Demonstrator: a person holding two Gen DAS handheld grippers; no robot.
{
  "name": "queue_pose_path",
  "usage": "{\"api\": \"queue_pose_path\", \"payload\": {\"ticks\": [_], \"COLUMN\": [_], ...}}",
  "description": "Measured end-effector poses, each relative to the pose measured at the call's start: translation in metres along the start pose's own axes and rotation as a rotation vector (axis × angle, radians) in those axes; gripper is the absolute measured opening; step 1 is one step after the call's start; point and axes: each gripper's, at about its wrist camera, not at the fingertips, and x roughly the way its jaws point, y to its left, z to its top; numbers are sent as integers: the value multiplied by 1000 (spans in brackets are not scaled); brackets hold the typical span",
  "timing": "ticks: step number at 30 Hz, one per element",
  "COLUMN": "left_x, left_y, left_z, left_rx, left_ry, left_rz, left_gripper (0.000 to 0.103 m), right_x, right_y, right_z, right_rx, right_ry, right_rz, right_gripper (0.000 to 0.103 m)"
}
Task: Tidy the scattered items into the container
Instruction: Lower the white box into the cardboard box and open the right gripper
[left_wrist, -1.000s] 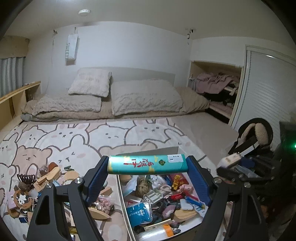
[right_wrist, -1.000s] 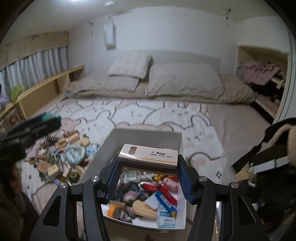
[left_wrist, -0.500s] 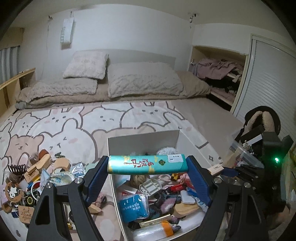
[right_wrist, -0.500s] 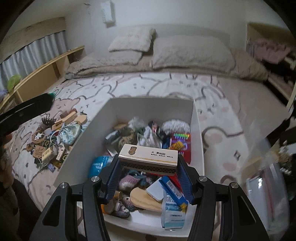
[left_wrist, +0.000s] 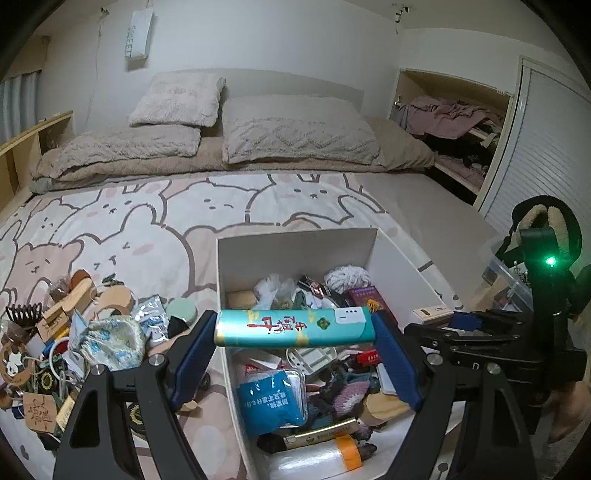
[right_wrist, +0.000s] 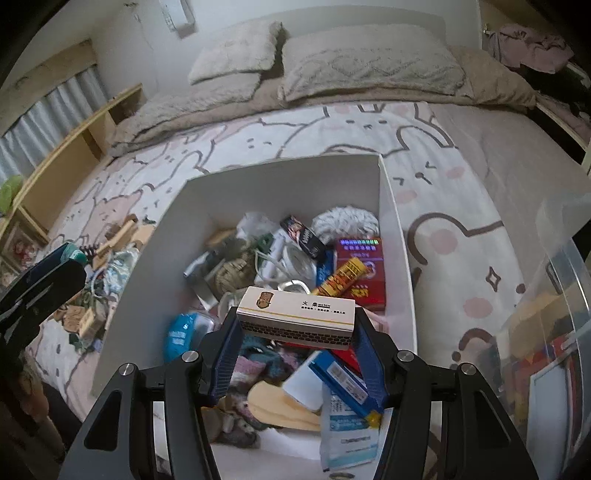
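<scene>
The left gripper (left_wrist: 295, 354) has its blue fingers (left_wrist: 194, 354) set wide and clamped on the two ends of a teal packet (left_wrist: 293, 326), which lies crosswise between them above the near left part of the white container (left_wrist: 295, 243). The right gripper (right_wrist: 295, 350) has its fingers (right_wrist: 225, 354) at a middling spread, closed on the ends of a cream matchbox (right_wrist: 295, 315), held level above the near middle of the container (right_wrist: 280, 173). In the left wrist view the right gripper (left_wrist: 461, 325) shows at the right edge of the container with the matchbox (left_wrist: 430, 314) visible in it. The container sits on the bed (left_wrist: 147, 221), near its foot, and is already crowded: a blue pouch (left_wrist: 271, 398), a red box (right_wrist: 360, 273), a yellow and red stick pack (right_wrist: 341, 277) lying on that box, a white knitted piece (right_wrist: 345, 221) at the far right corner, and other small goods. Just left of the container, on the bed cover, lies a scattered heap (left_wrist: 66, 332) including a blue-patterned pouch (left_wrist: 112, 341), wooden pieces and a black hair claw (left_wrist: 22, 314). Beyond, two pillows (left_wrist: 295, 129) rest at the head of the bed.
</scene>
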Motion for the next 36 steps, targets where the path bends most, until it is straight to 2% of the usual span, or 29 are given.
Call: {"api": "queue_pose_path", "payload": {"ticks": [5, 8, 9, 10, 12, 20, 32, 36], "left_x": [8, 10, 10, 10, 11, 17, 46, 58], "left_y": [-6, -7, -6, -5, -5, -7, -12, -17], "left_z": [-8, -11, -11, -12, -12, -11, -14, -16], "left_rx": [15, 20, 22, 23, 25, 31, 39, 70], "left_ry": [26, 35, 38, 40, 46, 74, 191, 228], "left_rz": [-5, 2, 5, 6, 10, 3, -18, 8], "left_gripper": [83, 83, 83, 83, 83, 83, 83, 83], "right_x": [1, 2, 2, 1, -2, -9, -27, -30], "right_y": [0, 2, 3, 3, 3, -3, -5, -6], "right_z": [-2, -3, -4, -4, -4, -1, 0, -1], "right_rx": [-11, -48, -63, -70, -74, -48, -20, 1], "right_ry": [17, 26, 23, 20, 4, -33, -144, -167], "right_rz": [-31, -80, -95, -101, -96, -90, -79, -61], "right_gripper": [58, 59, 67, 81, 89, 89, 89, 89]}}
